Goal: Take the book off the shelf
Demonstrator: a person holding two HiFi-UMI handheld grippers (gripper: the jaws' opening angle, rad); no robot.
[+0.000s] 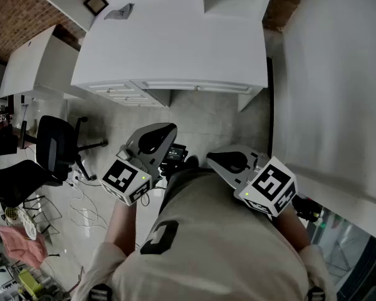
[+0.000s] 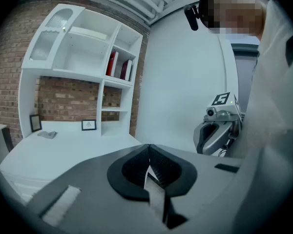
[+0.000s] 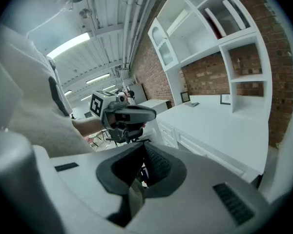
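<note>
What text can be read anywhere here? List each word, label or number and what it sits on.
None can be read.
Left marker cube and right marker cube: square patterns only, no words.
Framed pictures: print too small to read.
Books on the shelf: spines too blurred to read.

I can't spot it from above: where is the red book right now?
In the left gripper view, the red book stands in the shelf's upper right compartment, beside a second book, above the white counter.
</note>
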